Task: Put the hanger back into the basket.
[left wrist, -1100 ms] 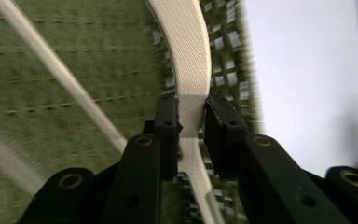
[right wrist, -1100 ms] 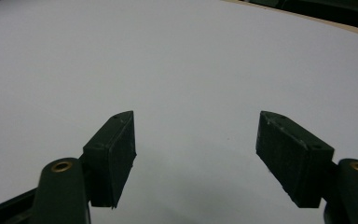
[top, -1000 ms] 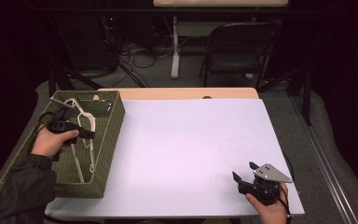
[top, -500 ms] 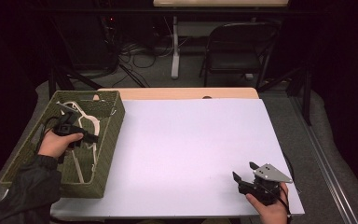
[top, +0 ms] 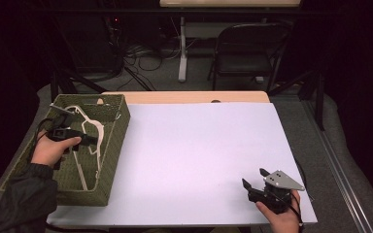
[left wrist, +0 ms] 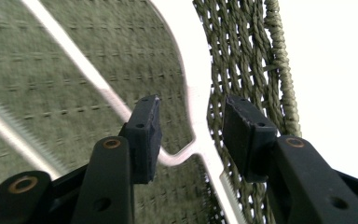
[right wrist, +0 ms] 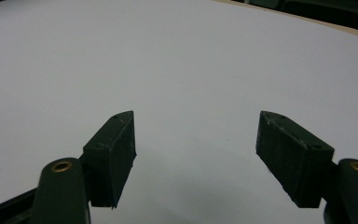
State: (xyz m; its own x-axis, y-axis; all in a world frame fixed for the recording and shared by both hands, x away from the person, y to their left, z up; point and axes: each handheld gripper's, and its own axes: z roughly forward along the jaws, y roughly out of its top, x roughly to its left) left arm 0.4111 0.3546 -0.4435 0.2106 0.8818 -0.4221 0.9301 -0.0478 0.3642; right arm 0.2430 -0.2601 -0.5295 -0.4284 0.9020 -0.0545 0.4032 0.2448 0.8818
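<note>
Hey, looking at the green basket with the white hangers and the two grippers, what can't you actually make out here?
- How many white hangers: high view, they overlap and the left gripper covers part.
- Hanger hooks: left gripper view, cut off by the frame edges; the left edge is blurred.
- Basket floor near the person: high view, hidden by the hand and sleeve.
- Right gripper underside: high view, hidden by its grey plate and the hand.

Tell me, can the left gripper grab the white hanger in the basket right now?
Probably yes. The left gripper is inside the green basket; its jaws have just been opening, and the white hanger runs between them untouched, with nothing in the way.
</note>
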